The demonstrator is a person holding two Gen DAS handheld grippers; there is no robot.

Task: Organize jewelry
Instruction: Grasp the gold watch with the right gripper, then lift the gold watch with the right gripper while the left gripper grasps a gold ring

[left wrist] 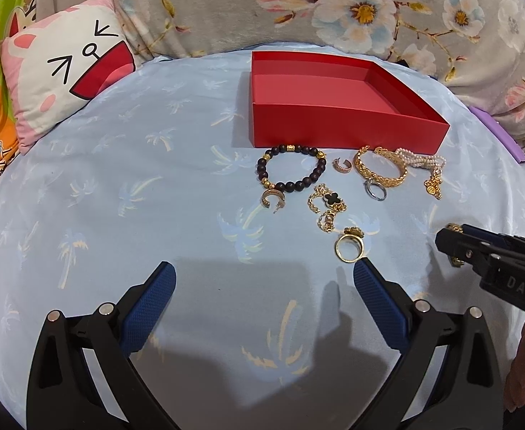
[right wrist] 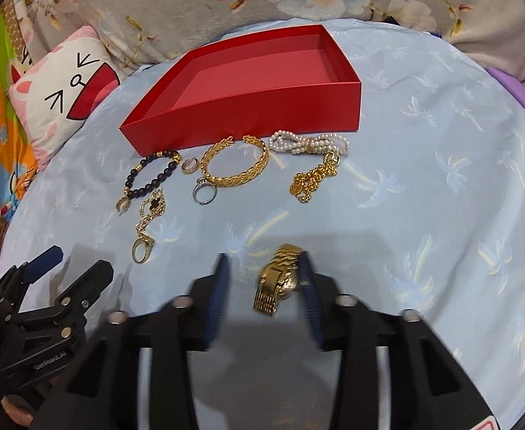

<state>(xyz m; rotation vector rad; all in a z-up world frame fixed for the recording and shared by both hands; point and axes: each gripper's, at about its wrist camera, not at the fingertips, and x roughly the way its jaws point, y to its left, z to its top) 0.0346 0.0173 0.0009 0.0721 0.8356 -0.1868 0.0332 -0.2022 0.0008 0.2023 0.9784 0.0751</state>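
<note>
Right gripper (right wrist: pixel 264 276) blurs around a gold watch (right wrist: pixel 278 279); whether its pads press, I cannot tell. Left gripper (left wrist: pixel 264 279) gapes empty.

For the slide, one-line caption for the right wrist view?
Right gripper fingers around a gold watch, red box empty, jewelry laid before it.

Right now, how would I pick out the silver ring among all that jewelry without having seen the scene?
Find the red box on the blue sheet; jewelry lies in a row along its near wall. Just below the gold leaf-pattern bangle, touching its near edge, sits the silver ring. It is the only silver-coloured piece; every neighbour is gold, pearl or dark beads.
</note>
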